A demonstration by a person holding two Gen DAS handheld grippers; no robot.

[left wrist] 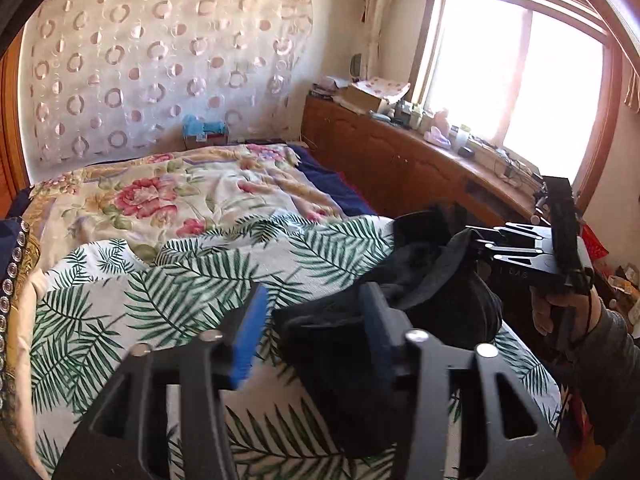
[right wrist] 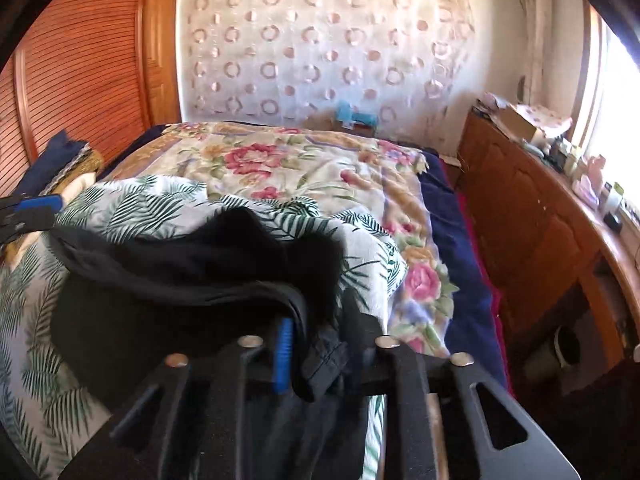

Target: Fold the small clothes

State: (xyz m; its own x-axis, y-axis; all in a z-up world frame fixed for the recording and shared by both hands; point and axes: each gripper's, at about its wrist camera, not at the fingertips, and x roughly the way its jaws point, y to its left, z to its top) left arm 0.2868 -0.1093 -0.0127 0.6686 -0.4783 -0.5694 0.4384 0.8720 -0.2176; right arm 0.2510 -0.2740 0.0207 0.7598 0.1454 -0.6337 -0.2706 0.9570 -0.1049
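presently, black garment (right wrist: 192, 272) on palm-print sheet (left wrist: 120, 312), right gripper (right wrist: 320, 354) pinching its hem, left gripper (left wrist: 316, 332) fingers spread beside it

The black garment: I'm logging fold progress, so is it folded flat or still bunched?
Bunched: the black garment lies in a rumpled heap on the palm-leaf sheet, edges curling, no flat fold.

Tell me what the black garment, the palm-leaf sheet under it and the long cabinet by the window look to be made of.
Black garment: soft matte knit, probably cotton; it sags and creases, no sheen.
Palm-leaf sheet: thin printed woven cloth, likely cotton; fine ribbed weave shows, lies in loose wrinkles.
Long cabinet: wood or wood veneer, reddish-brown, semi-gloss; panelled doors, light reflects off its top.
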